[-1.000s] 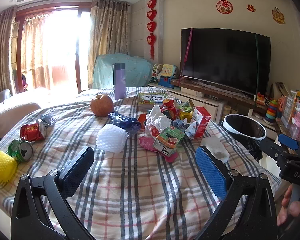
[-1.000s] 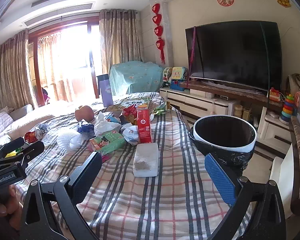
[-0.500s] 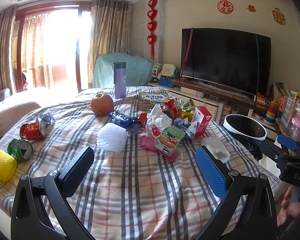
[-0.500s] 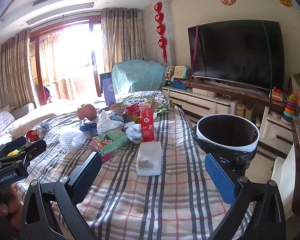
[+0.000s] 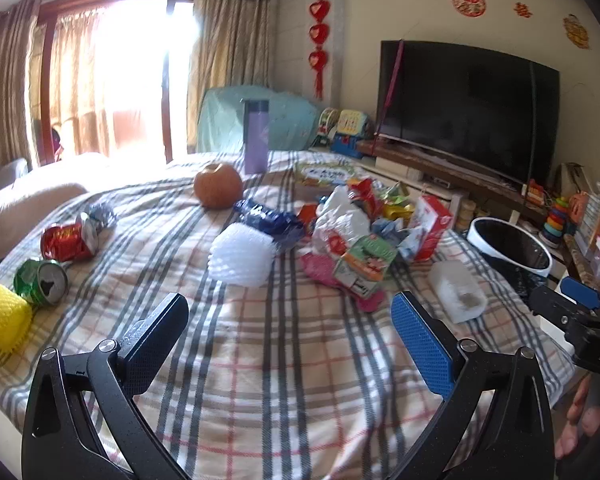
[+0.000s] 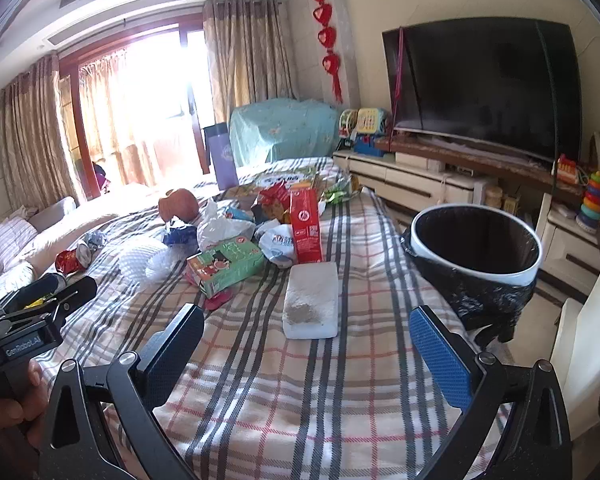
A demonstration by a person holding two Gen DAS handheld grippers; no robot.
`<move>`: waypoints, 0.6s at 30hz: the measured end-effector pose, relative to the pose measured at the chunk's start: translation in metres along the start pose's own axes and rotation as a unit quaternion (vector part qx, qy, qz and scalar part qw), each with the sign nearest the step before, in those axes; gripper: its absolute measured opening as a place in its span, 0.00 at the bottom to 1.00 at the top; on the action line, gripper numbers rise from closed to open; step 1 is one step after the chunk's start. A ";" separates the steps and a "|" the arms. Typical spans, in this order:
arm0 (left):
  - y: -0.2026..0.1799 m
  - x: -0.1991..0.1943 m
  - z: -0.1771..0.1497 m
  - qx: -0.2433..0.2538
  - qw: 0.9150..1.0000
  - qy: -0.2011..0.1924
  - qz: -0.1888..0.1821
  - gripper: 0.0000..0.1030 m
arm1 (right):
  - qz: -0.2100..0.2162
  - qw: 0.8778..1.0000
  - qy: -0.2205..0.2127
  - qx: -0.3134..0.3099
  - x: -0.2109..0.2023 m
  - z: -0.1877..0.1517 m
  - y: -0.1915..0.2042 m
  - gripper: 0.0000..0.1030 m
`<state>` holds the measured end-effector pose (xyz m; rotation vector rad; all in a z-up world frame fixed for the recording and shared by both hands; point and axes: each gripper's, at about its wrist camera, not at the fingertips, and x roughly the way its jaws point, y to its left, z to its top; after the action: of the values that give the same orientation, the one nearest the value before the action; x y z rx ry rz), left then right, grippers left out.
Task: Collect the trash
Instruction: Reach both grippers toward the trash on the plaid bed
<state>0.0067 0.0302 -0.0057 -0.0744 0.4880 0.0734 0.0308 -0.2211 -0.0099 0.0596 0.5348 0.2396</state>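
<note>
Hovering spread, empty: left hand-held gripper (image 5: 290,318) "GenRobot.AI", right hand-held gripper (image 6: 306,330) "DAS"

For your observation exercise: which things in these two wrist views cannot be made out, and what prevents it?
- Inside of the black-lined white bin: right wrist view, too dark to see contents.
- Crushed green can: left wrist view, label too small.
- Scene outside the window: both views, glare.
- Yellow foam net: left wrist view, partly cut by the edge.
</note>
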 end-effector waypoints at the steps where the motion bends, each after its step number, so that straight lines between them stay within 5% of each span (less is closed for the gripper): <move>1: 0.002 0.004 0.000 -0.002 1.000 0.005 0.002 1.00 | -0.004 1.000 0.014 -0.004 0.003 0.001 -0.001 1.00; 18: 0.037 0.075 0.013 -0.021 0.996 0.082 0.042 1.00 | -0.011 0.998 0.065 -0.006 0.056 0.003 0.000 0.94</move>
<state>0.0753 0.0725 -0.0315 -0.1024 0.6535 0.1604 0.0788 -0.2076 -0.0352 0.0272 0.6628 0.2256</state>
